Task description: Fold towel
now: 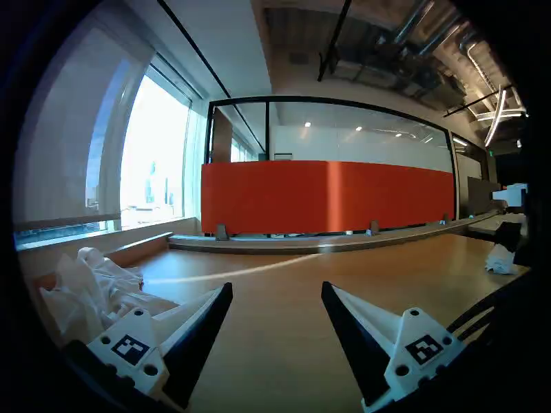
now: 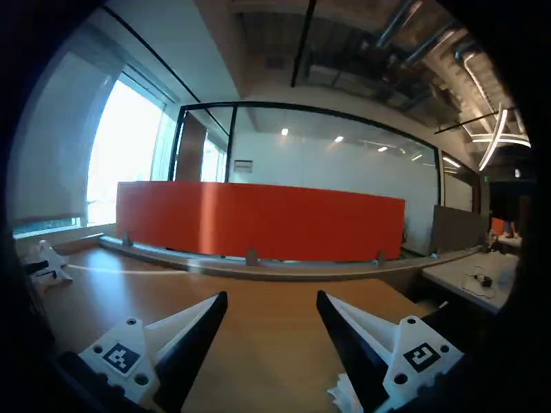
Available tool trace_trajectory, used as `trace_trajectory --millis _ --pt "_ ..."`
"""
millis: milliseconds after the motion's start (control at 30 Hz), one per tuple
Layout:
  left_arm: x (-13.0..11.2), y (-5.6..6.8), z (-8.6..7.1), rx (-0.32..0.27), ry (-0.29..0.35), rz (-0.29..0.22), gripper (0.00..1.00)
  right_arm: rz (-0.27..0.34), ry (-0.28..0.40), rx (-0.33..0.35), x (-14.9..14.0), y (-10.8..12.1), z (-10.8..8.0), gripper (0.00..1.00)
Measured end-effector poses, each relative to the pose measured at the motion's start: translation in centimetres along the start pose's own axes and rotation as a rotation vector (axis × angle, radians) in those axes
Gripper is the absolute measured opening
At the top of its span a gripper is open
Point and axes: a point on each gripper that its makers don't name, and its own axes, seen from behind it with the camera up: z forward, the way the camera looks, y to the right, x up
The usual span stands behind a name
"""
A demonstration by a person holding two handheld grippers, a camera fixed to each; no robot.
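A crumpled white towel (image 1: 96,289) lies heaped on the wooden table (image 1: 289,330) at the far left in the left gripper view, just beside my left gripper's left finger. My left gripper (image 1: 275,286) stands open over bare wood with nothing between its fingers. Another small white bunch of cloth (image 1: 499,260) sits at the right edge of that view. In the right gripper view my right gripper (image 2: 271,296) is open too, low over the table (image 2: 268,344). A bit of white cloth (image 2: 344,396) peeks out under its right finger.
An orange partition (image 1: 324,196) on a grey rail runs along the table's far edge, also visible as the orange partition (image 2: 262,220). Bright windows (image 1: 155,158) are to the left. A small white gripper-like shape (image 2: 48,265) sits far left. Another desk (image 2: 475,272) stands at right.
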Motion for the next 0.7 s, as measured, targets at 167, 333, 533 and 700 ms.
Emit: trace_trajectory --millis 167,333,533,700 --pt "-0.2 0.0 0.0 0.000 0.000 0.000 0.96 0.012 -0.008 -0.006 -2.7 0.9 0.1 1.00" --pt "-0.3 -0.1 0.1 0.000 0.001 0.000 0.96 0.044 -0.014 -0.001 -4.8 1.4 -0.1 1.00" --pt "-0.4 -0.2 0.1 0.000 0.001 0.000 0.96 0.073 -0.019 0.002 -6.9 1.9 -0.1 1.00" --pt "-0.4 -0.2 0.1 0.000 0.001 0.000 0.96 0.085 -0.016 -0.003 -7.9 2.4 -0.3 1.00"
